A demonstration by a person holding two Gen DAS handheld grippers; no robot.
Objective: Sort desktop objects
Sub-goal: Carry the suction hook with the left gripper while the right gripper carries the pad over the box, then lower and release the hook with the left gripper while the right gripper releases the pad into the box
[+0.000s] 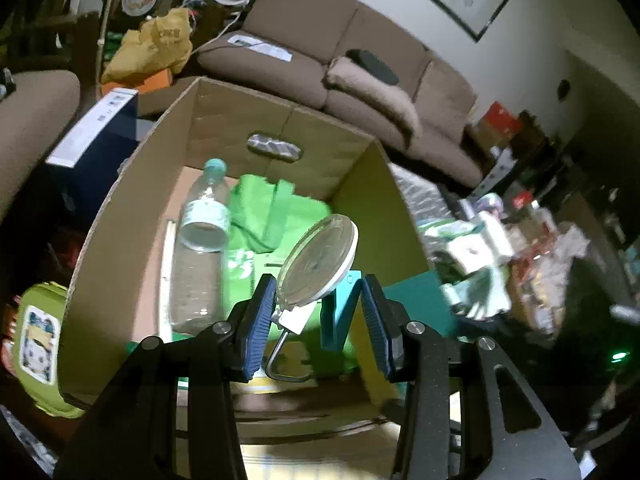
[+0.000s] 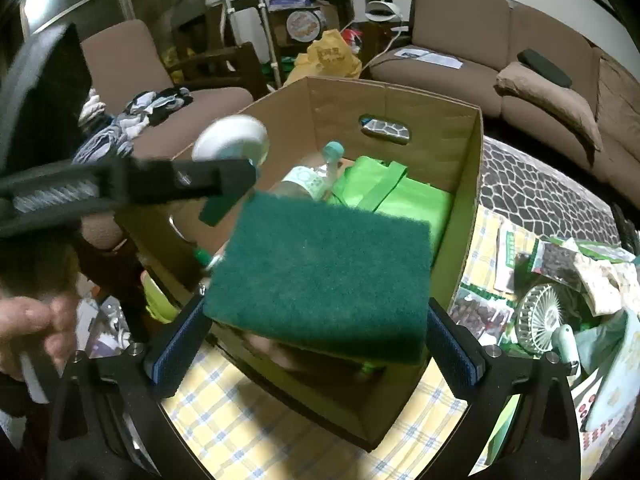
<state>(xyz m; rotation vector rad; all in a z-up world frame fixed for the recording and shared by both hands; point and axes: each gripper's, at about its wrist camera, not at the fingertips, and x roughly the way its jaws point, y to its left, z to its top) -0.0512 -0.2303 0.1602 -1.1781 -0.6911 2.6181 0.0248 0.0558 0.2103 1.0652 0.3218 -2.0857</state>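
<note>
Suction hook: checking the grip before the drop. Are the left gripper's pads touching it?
Touching. The left wrist view shows the left gripper closed on the suction hook: one of its pads meets the disc's rim, the other its teal part.

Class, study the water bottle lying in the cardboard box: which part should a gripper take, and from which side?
Grip the water bottle across its clear body below the label, coming from above: it lies flat on the cardboard box floor, a wall close beside it.

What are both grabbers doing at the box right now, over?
Left gripper shut on suction cup hook, over cardboard box. Right gripper open, green scouring pad looks loose between its jaws. Water bottle, green bag already in box.
</note>
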